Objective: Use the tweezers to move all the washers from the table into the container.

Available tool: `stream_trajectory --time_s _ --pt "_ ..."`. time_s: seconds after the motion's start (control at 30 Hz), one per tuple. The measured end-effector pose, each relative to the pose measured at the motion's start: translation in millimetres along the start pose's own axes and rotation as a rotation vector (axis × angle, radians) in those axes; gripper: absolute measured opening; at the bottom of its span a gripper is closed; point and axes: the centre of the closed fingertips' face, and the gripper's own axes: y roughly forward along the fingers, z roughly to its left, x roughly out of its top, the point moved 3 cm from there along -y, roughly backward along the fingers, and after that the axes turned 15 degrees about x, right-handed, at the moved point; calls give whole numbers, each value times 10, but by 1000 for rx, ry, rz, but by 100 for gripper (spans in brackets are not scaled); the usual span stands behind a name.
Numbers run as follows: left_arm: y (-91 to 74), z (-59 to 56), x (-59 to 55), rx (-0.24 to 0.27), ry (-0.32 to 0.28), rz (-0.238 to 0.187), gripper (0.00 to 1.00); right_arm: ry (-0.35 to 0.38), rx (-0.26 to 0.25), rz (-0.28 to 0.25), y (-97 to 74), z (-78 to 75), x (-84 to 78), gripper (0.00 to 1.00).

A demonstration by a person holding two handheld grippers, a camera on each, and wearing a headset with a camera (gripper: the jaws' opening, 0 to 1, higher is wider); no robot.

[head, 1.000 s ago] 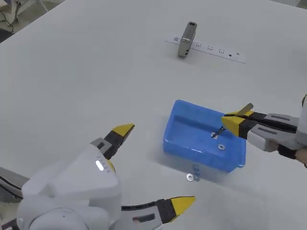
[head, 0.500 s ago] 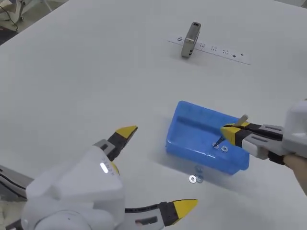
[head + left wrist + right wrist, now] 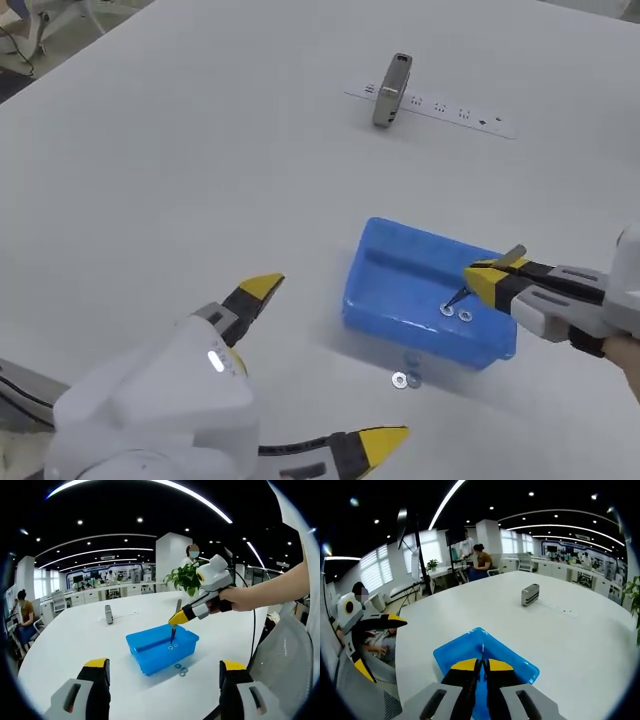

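A blue container [image 3: 400, 270] sits on the white table with two washers [image 3: 456, 315] lying inside it. Two more washers [image 3: 405, 380] lie on the table just in front of its near wall. My right gripper [image 3: 492, 281] is shut on the tweezers [image 3: 460, 296], whose tip points down into the container right above the washers there. In the right gripper view, the tweezers [image 3: 482, 652] stick out between the closed jaws over the container [image 3: 460, 652]. My left gripper [image 3: 325, 362] hangs open at the lower left, holding nothing, with the container [image 3: 150, 655] and table washers [image 3: 179, 668] ahead of it.
A white power strip [image 3: 450, 106] with a grey adapter [image 3: 390, 88] plugged in lies at the far side of the table. A person's hand [image 3: 240, 597] holds the right gripper. Office desks, a potted plant [image 3: 185, 575] and people are in the background.
The washer that hung at the tweezers' tip a second ago now lies in the container beside the other one. The right gripper has dipped slightly; the left has barely moved.
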Motion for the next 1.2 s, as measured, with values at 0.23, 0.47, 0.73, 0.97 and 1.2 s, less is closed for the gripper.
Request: stream_trajectory --time_s 0.23,0.47,0.73,0.97,1.2 --pt "2 -1 -17 -5 1 3 92 -26 44 -35 -76 356 122 2" --pt "2 3 -25 -3 0 7 91 -51 82 8 38 665 -58 2" --pt "1 -11 -27 -10 8 10 91 -82 53 91 209 533 -344 2" --pt "0 -1 -13 1 10 6 92 -122 27 130 266 475 -411 2" --pt "0 -8 -19 -3 11 11 91 -116 41 137 279 489 -435 2"
